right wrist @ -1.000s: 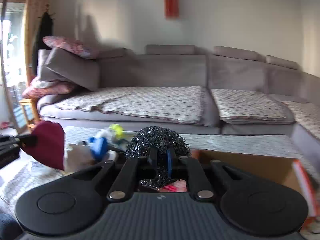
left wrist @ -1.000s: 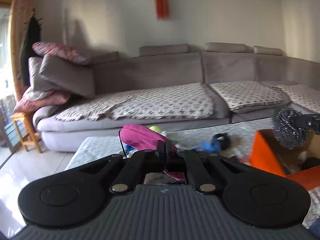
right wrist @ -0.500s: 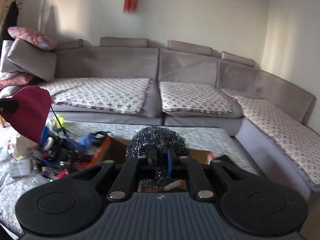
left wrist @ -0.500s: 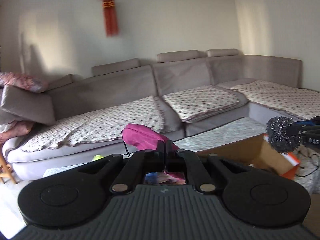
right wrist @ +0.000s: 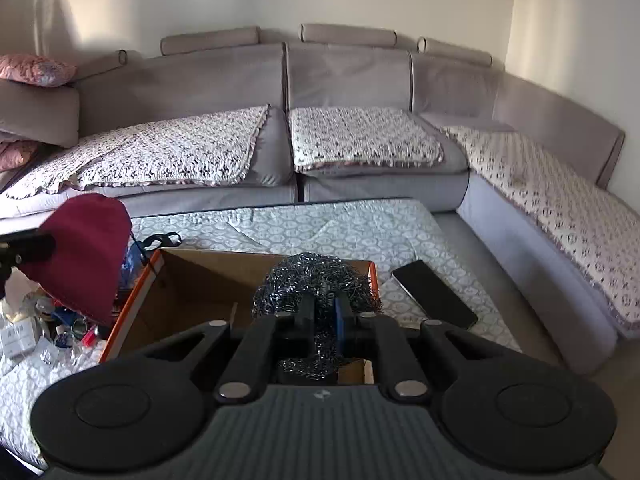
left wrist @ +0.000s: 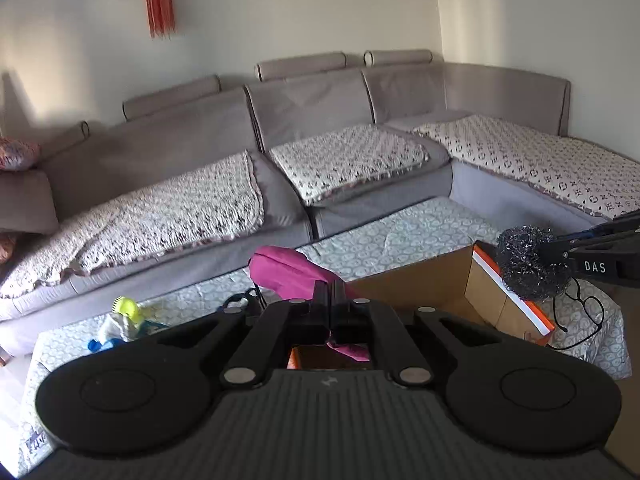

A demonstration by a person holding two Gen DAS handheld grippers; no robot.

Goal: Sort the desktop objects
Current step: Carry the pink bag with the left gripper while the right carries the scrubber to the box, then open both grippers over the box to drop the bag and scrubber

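Both loads hang over the cardboard box (right wrist: 192, 292) for dropping: left gripper (left wrist: 329, 300) fingers clamped on pink pouch (left wrist: 288, 272), right gripper (right wrist: 324, 312) fingers clamped on steel scourer (right wrist: 316, 280).

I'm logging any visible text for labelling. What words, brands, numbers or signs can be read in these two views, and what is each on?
"DAS": white letters on the black side of the right gripper, seen from the left wrist view.
White box at the left table edge: print is there, too blurred to read.
Label at the lower left table corner: marks too small to read.
Orange-edged cardboard box and phone: no legible text.
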